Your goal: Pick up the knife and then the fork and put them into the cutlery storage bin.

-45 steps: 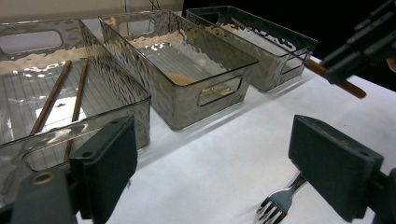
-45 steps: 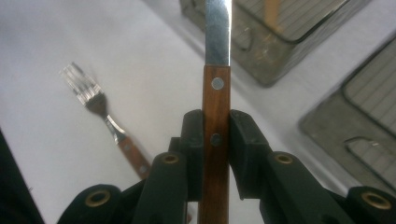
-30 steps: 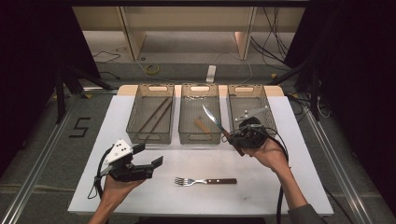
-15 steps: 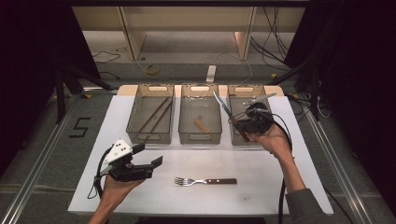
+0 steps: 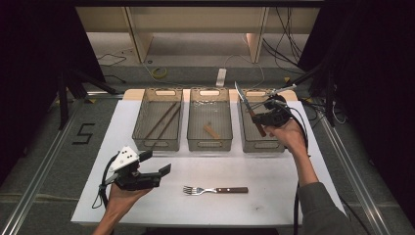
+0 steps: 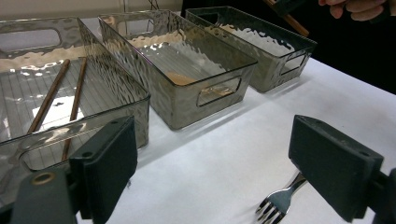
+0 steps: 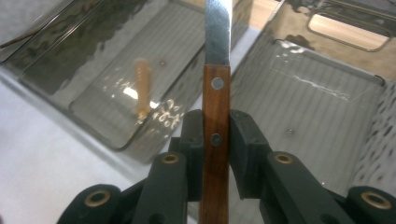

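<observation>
Since a sec ago your right gripper [image 5: 255, 116] has carried the knife [image 5: 248, 108] from over the middle bin [image 5: 210, 145] across to the right bin [image 5: 261, 146]; left hand hasn't budged, fork hasn't either.

Near to far: fork [image 5: 215, 189] lies on the white table [image 5: 274, 196] in front of you, tines to your left. Left gripper [image 5: 152, 165] hovers w/ jaws spread, nothing between. Beyond sit 3 bins: chopsticks [image 5: 163, 120] in the left one, a small wooden piece [image 5: 211, 130] in the middle.

Step in hand, I'd say: sorting the knife into the right bin. Right jaws pinch the wooden handle, blade up. Next: tip it down, lower inside the walls, then let go.

Right gripper view shows the pinch itself, pads at the lower rivet of the knife [image 7: 216, 93]; high view can't resolve that. Left gripper view catches the fork [image 6: 279, 203] tines between its jaws.
</observation>
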`<action>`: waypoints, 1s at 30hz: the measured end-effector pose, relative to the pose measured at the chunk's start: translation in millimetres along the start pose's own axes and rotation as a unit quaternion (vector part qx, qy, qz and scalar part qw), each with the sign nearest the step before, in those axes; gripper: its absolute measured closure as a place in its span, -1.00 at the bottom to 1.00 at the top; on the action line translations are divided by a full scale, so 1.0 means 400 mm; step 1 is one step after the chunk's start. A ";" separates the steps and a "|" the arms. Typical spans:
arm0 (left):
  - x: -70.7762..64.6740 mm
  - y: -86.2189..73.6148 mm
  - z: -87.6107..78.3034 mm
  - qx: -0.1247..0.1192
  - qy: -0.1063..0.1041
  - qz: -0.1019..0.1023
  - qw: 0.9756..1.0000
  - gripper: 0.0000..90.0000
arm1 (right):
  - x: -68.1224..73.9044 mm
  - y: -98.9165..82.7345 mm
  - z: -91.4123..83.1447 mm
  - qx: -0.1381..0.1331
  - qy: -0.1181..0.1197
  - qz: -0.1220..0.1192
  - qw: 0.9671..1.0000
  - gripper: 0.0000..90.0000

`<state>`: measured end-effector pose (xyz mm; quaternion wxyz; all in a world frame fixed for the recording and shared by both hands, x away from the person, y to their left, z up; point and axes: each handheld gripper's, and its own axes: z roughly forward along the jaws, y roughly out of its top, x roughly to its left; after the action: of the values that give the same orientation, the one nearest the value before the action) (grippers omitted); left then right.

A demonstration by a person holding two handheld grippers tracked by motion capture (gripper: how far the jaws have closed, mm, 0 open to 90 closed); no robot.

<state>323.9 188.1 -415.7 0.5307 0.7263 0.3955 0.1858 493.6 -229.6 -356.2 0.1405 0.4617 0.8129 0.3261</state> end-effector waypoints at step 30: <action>0.000 0.000 0.000 0.003 0.001 0.002 1.000 -0.67 | -0.058 0.001 0.073 0.026 -0.032 0.056 0.998 0.71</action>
<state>323.8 188.1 -415.8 0.5280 0.7281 0.3953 0.1866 521.8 -237.5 -379.4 0.1355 0.5200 0.7892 0.2974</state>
